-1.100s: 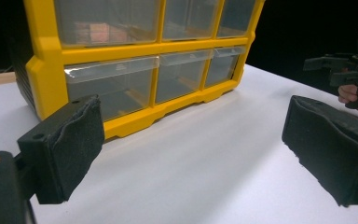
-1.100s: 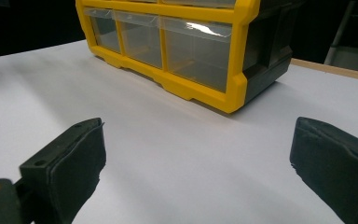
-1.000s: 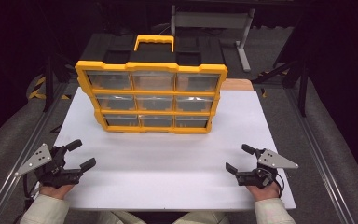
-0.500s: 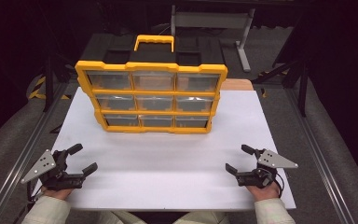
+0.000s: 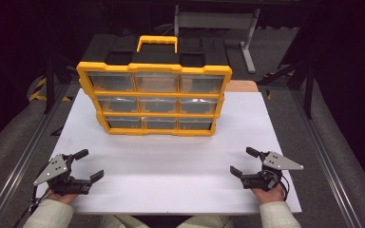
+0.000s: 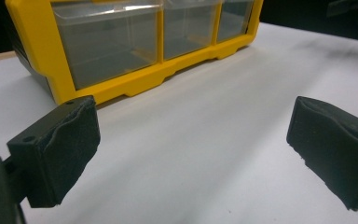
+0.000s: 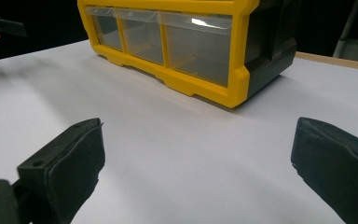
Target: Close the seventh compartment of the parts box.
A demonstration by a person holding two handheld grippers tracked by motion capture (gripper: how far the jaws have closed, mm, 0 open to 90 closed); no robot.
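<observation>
Yellow drawer cabinet point(image 5: 155, 102) standing upright at the far middle of the white table point(image 5: 171, 166), front face turned toward the person, black carry handle side up top. Three rows of three clear drawers, all looking pushed in and, as far as can be told, empty.

Left gripper point(image 5: 86, 166) parked at the near left of the cabinet, right gripper point(image 5: 241, 163) at the near right, both well apart from it and low over the table top. Both spread wide, nothing between the jaws. Same story up close: left gripper point(image 6: 191, 140) with pads far apart and only bare table between them, right gripper point(image 7: 196, 158) likewise.

The bit that matters for whatever comes next: cabinet lies straight ahead and inward from each gripper. Long axis of the cabinet runs left to right across the table, so the drawer fronts face both hands square on. From the left gripper view, the bottom-left corner of the cabinet point(image 6: 135, 51) sits closest, bottom row of drawers right there. From the right gripper view, the bottom-right corner point(image 7: 191, 46) closest, with the black side wall showing.

Pretty much a tie on distance, going by the high view. Left hand looks the natural pick for the left column of drawers, right hand for the right column, middle column up for grabs. Guessing a forward reach, then narrowing the jaws onto a drawer lip, since wide-open jaws won't catch those small pulls.
</observation>
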